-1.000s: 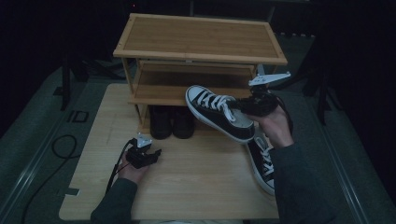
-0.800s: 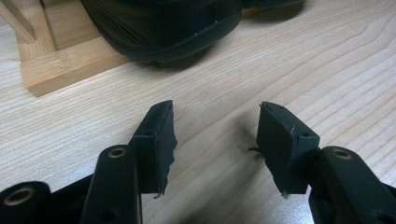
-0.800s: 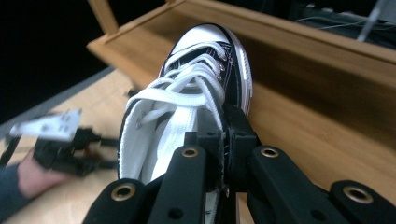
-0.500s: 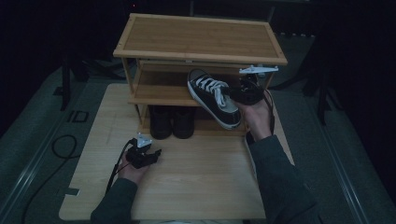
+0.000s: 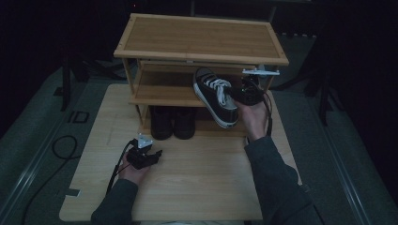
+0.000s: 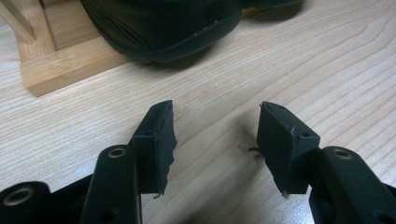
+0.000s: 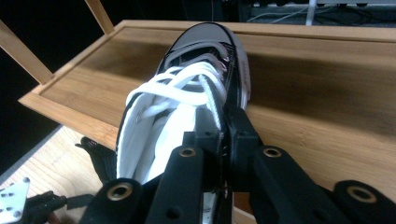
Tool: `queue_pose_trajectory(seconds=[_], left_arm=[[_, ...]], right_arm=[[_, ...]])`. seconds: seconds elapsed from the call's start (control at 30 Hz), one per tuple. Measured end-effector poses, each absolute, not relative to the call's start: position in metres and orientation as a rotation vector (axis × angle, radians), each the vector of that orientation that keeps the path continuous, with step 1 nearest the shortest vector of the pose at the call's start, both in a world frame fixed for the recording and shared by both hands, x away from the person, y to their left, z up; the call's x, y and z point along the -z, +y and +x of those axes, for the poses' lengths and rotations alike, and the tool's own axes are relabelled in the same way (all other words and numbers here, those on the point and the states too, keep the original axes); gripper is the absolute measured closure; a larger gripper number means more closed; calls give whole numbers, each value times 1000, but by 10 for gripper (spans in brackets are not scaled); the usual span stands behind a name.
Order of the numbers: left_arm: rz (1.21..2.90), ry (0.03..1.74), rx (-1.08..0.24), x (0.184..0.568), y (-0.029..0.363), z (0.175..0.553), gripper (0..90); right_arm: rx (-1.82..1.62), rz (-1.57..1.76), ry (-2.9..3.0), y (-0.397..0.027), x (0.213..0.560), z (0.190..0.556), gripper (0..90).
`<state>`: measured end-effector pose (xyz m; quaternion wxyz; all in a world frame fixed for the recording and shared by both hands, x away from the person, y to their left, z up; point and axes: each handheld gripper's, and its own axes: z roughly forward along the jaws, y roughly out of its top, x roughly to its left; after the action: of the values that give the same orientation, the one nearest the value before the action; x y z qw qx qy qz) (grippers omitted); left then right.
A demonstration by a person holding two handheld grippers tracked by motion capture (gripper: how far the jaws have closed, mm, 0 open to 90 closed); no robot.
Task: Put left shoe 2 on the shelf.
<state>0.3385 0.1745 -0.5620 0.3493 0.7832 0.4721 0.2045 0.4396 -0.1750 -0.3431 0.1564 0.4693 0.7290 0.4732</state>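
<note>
A black sneaker (image 5: 215,95) with white laces and a white sole is tilted, its toe over the middle shelf (image 5: 159,91) of a bamboo shoe rack (image 5: 202,37). My right gripper (image 5: 237,93) grips it from the right. In the right gripper view the sneaker (image 7: 187,93) points away over the shelf (image 7: 303,84). There my right gripper (image 7: 224,122) pinches the sneaker's side wall; its jaws have just been opening a little with the wall still between them. My left gripper (image 5: 156,153) rests on the table, and my left gripper (image 6: 217,126) stands open over bare wood.
Two black shoes (image 5: 172,123) stand side by side on the rack's bottom level, and one black shoe (image 6: 163,23) lies just beyond the left jaws. The rack sits at the back of a light wooden table (image 5: 202,183). Dark floor and cables surround it.
My right gripper carried the sneaker away from the person and down, from above the table to the middle shelf. The left gripper stayed where it was.
</note>
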Motion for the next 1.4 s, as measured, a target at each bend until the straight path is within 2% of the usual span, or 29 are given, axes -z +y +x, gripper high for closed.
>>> queue_pose_trajectory(seconds=[0.27,0.5,0.6,0.73,1.1,1.4], left_arm=[[2030,1223,-530,562,174,339,468],[2029,1223,-531,562,174,338,467],[2030,1223,-530,562,174,339,468],[2032,1222,-530,562,175,338,468],[2032,1222,-530,562,175,339,468],[2032,1222,-531,562,175,339,468]], right_arm=[[-1351,1258,2086,-179,327,431,757],[-1349,1177,2065,-183,317,418,731],[-1317,1141,2049,-185,314,411,751],[-1295,1128,2030,-192,313,403,899],[-1200,1101,2110,-210,334,374,900],[-1177,1039,2176,-209,353,344,900]])
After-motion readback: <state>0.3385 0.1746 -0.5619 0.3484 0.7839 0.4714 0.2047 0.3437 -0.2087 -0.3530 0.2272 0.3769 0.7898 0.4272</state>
